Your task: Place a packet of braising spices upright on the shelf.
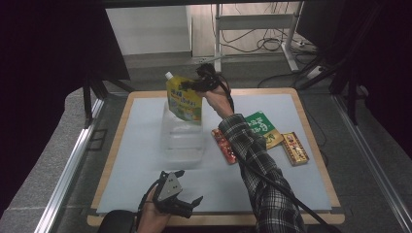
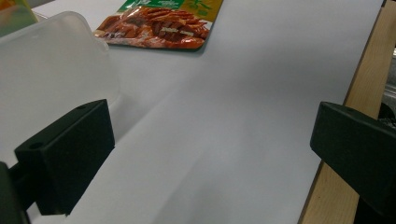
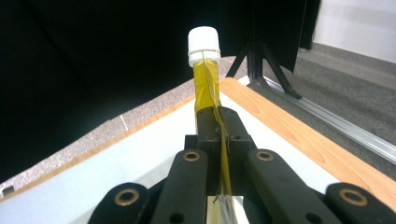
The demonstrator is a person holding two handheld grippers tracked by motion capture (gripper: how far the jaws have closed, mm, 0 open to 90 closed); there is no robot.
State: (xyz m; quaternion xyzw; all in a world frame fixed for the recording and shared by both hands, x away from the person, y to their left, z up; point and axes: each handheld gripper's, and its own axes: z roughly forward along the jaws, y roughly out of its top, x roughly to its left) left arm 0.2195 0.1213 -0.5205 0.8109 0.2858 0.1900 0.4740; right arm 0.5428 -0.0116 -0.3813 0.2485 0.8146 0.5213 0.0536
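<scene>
Clamping yellow pouch [image 1: 184, 101] edge: R gripper [image 1: 197, 83], jaws shut tight.

A green snack packet [image 1: 263, 127], a red snack packet [image 1: 224, 145] and a small brown box [image 1: 295, 148] lie flat (right half) on the grey table mat [image 1: 141, 160].

A yellow spouted pouch [image 1: 184, 101] with a white cap [image 3: 203, 45] hangs upright. It is above a clear plastic container [image 1: 182, 138].

One spouted pouch [image 1: 183, 100], one clear tub [image 1: 182, 137], three snack packets [image 1: 264, 128]
</scene>
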